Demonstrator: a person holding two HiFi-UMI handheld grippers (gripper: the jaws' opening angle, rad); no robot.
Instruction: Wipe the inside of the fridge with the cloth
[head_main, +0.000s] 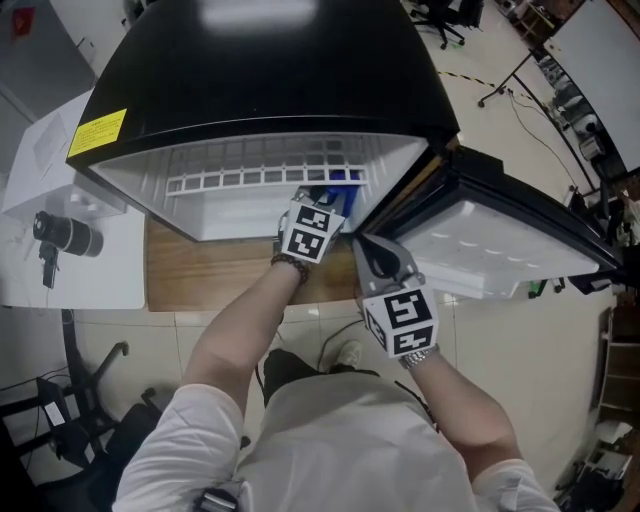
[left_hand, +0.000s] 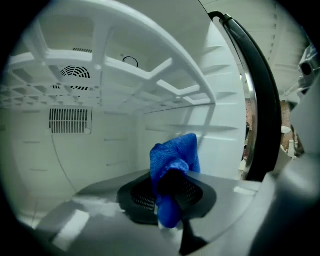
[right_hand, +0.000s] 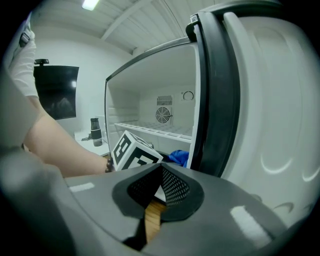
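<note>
Sticking up crumpled, bright-blue cloth (left_hand: 175, 154)

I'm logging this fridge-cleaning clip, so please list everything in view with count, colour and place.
fridge: one, black outside, white inside, centre
door: one, white-lined, open at right
shelf: one, white, inside the fridge
label: one, yellow, fridge top
cloth: one, blue, inside the fridge, held
stand: one, wooden, under the fridge
table: one, white, left of the fridge
device: one, black, on the table
left gripper: one, grey, inside the fridge, shut on the cloth
right gripper: one, grey, shut, empty, beside the door
</note>
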